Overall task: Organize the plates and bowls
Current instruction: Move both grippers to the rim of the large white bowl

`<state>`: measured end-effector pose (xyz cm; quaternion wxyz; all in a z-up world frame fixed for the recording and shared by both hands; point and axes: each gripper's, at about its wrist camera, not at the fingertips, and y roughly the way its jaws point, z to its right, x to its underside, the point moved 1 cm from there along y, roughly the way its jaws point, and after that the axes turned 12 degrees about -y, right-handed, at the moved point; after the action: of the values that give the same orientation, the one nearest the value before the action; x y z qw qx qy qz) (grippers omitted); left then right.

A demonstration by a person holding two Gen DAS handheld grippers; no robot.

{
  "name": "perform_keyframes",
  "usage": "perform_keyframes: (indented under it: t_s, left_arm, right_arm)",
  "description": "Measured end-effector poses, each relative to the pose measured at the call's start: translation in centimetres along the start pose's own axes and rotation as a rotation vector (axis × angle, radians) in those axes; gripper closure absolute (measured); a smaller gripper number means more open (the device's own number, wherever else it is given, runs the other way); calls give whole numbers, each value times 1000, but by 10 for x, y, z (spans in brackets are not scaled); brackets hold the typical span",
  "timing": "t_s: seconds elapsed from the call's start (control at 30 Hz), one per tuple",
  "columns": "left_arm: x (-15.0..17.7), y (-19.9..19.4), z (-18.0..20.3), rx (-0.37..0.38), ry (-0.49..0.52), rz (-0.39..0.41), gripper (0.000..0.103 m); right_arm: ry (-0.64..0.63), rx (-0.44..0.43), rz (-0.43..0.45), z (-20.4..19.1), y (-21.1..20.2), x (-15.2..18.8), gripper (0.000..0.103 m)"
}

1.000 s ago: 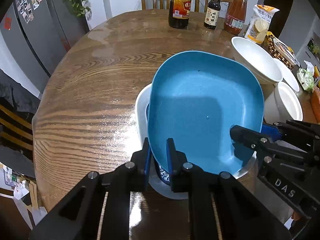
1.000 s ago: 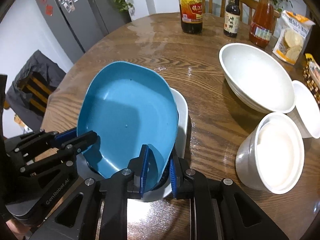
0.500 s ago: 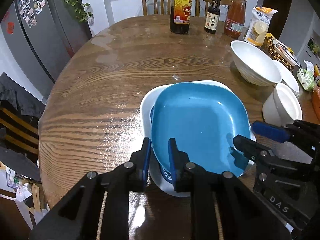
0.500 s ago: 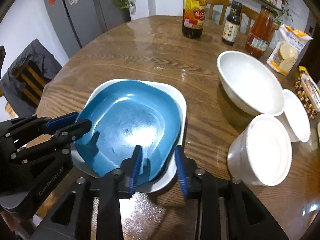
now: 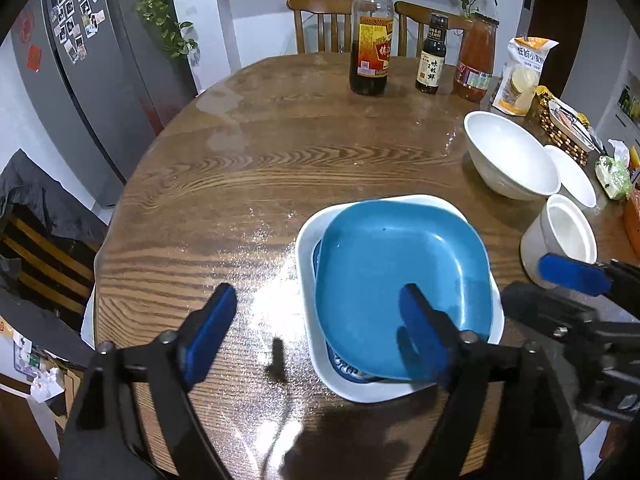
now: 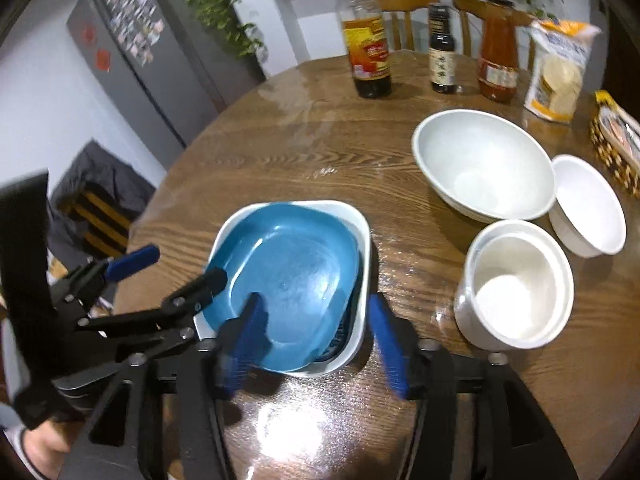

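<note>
Now my left gripper (image 5: 316, 332) and right gripper (image 6: 316, 340) are both opening and hold nothing; the blue plate (image 5: 400, 292) sits in the white dish (image 5: 308, 280) near the table's (image 5: 240, 184) front edge; it looks hard, slippery, breakable; I'd pinch its rim.

The round wooden counter (image 5: 280, 152) carried a white dish (image 5: 400, 394), a big white bowl (image 6: 480, 168), two smaller bowls (image 6: 588, 208) and a white pot (image 6: 516, 292); three bottles (image 5: 370, 40) and a snack bag (image 5: 522, 76) stood at its far edge.
</note>
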<state>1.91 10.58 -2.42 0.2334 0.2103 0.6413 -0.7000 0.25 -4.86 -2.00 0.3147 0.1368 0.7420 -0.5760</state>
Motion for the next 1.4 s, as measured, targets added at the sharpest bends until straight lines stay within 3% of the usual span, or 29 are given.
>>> perform_keyframes:
  t_s: [0.23, 0.37, 0.83, 1.03, 1.23, 1.4]
  left_arm:
    - [-8, 1, 16, 32, 10, -10, 14]
    - [-11, -1, 34, 49, 30, 0, 5]
    - [-34, 4, 102, 165, 7, -42, 3]
    - [-54, 19, 129, 189, -69, -61, 4]
    - [-69, 48, 144, 204, -165, -126, 6]
    - [-75, 71, 157, 180, -180, -157, 25]
  right_arm:
    - [118, 5, 50, 32, -24, 5, 35]
    - [180, 0, 72, 54, -36, 9, 32]
    - [361, 8, 116, 152, -76, 21, 30]
    - [300, 34, 97, 185, -82, -3, 30]
    - [185, 15, 23, 208, -50, -41, 30]
    - [70, -12, -30, 218, -3, -73, 30]
